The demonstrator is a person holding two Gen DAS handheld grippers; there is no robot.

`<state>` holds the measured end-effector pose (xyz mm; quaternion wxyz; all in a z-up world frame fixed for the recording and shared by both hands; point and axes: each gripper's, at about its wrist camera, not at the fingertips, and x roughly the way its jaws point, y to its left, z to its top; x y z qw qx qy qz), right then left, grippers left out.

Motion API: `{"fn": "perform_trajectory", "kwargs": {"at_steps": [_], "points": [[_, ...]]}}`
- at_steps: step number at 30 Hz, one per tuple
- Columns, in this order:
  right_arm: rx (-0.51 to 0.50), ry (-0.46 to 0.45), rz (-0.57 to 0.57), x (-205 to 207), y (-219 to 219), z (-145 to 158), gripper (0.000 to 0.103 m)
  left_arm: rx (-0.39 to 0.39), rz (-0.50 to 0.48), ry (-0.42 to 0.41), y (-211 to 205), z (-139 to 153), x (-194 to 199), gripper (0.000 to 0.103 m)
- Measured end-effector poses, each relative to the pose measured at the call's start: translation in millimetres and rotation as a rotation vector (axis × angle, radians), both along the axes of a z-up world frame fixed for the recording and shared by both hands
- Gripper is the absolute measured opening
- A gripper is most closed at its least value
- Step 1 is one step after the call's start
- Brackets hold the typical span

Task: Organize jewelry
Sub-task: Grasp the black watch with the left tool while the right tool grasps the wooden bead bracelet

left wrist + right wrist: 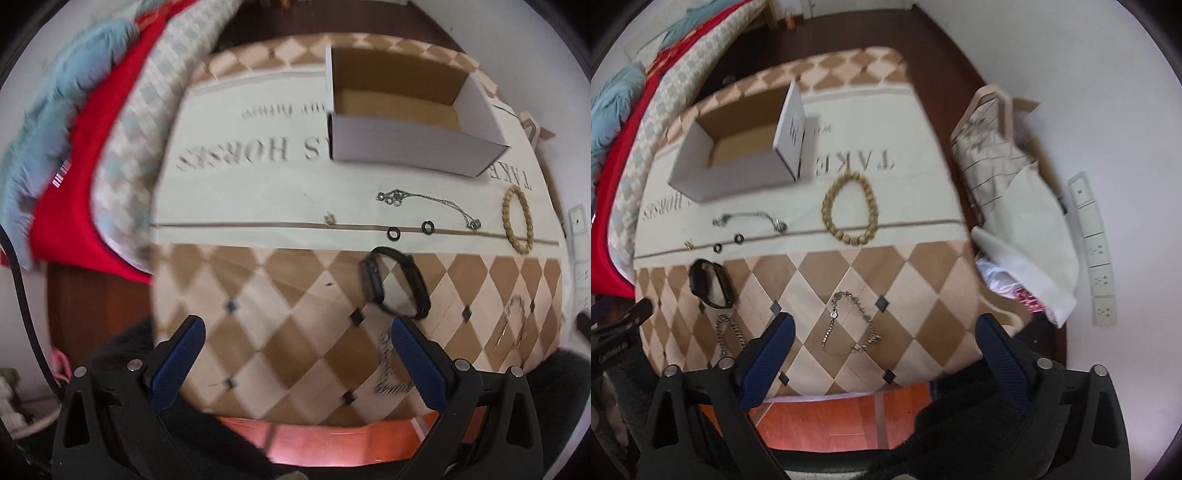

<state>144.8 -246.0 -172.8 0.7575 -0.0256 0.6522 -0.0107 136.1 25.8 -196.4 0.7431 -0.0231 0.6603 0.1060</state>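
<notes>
Honestly nothing's sorted yet: the cardboard box [738,155] at 11 o'clock looks empty, jewelry like the beaded bracelet [849,210] lies loose on the table [923,280], left gripper [295,365] and right gripper [882,362] both released, holding nothing.

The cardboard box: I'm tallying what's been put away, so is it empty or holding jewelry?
Empty. The cardboard box is open-topped, and both views show only bare brown floor inside; the jewelry lies on the cloth outside.
</notes>
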Motion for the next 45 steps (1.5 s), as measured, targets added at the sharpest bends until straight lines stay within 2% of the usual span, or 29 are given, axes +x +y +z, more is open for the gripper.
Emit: {"fn": "perform_trajectory", "kwargs": {"at_steps": [3,5,8,11,13,15,22,24,26,27,28,29,33,36,37,40,42,43,44,45], "points": [[0.005,0.023,-0.030,10.9,-6.4,-23.6,0.095,-0.070,0.032,0.018,-1.6,-22.7,15.2,0.101],[0.003,0.031,-0.054,22.8,-13.0,-36.9,0.093,-0.096,0.032,0.035,-6.4,-34.7,24.2,0.093],[0.000,0.031,-0.092,42.5,-24.2,-52.2,0.091,-0.120,0.021,0.047,-14.7,-47.6,32.0,0.072],[0.008,0.029,-0.122,59.1,-31.9,-59.3,0.083,-0.114,-0.001,0.041,-23.3,-54.5,35.1,0.049],[0.008,-0.013,-0.107,69.2,-33.4,-59.8,0.083,-0.108,-0.012,0.041,-26.9,-58.2,37.0,0.015],[-0.001,-0.017,-0.105,82.0,-32.0,-64.7,0.081,-0.101,-0.021,0.029,-30.4,-58.9,38.4,0.010],[-0.012,0.044,-0.058,111.3,-15.2,-96.1,0.050,0.036,-0.078,-0.040,-33.0,-46.4,41.8,0.010],[-0.003,0.019,-0.044,114.5,-10.5,-94.4,0.044,0.069,-0.082,-0.055,-27.5,-41.7,45.8,0.010],[0.019,0.022,-0.025,117.0,-6.4,-92.7,0.026,0.089,-0.085,-0.069,-24.8,-36.8,48.4,0.010],[0.016,0.025,-0.017,116.6,-3.9,-91.9,0.022,0.089,-0.085,-0.074,-18.1,-38.9,42.1,0.010],[0.008,0.031,-0.004,114.8,-1.1,-91.3,0.012,0.084,-0.083,-0.076,-15.7,-37.4,39.4,0.010],[-0.007,0.038,0.012,110.6,1.1,-91.1,0.009,0.081,-0.078,-0.078,-14.7,-36.6,39.3,0.010],[-0.018,0.069,0.058,82.9,0.4,-90.6,0.009,0.091,-0.078,-0.093,-10.7,-37.9,35.6,0.010],[-0.088,0.065,0.078,65.6,0.7,-90.7,0.009,0.082,-0.074,-0.099,-6.9,-40.0,36.8,0.010],[-0.102,0.058,0.069,62.5,-0.1,-90.3,0.013,0.084,-0.074,-0.104,-7.0,-40.3,36.3,0.010],[-0.142,0.030,0.009,58.9,-6.7,-88.9,0.036,0.081,-0.074,-0.108,-7.6,-41.1,35.1,0.010],[-0.125,0.014,0.007,58.2,-9.7,-88.4,0.036,0.081,-0.074,-0.110,-7.7,-40.9,34.7,0.010],[-0.101,0.010,0.004,57.8,-11.6,-88.1,0.029,0.079,-0.072,-0.111,-7.5,-40.6,34.7,0.010],[-0.036,0.017,0.003,58.9,-13.4,-88.9,0.009,0.073,-0.069,-0.115,-7.1,-38.9,34.5,0.010],[-0.039,0.014,0.002,61.0,-11.8,-88.5,0.009,0.070,-0.066,-0.118,-7.1,-36.2,34.6,0.010]]}}
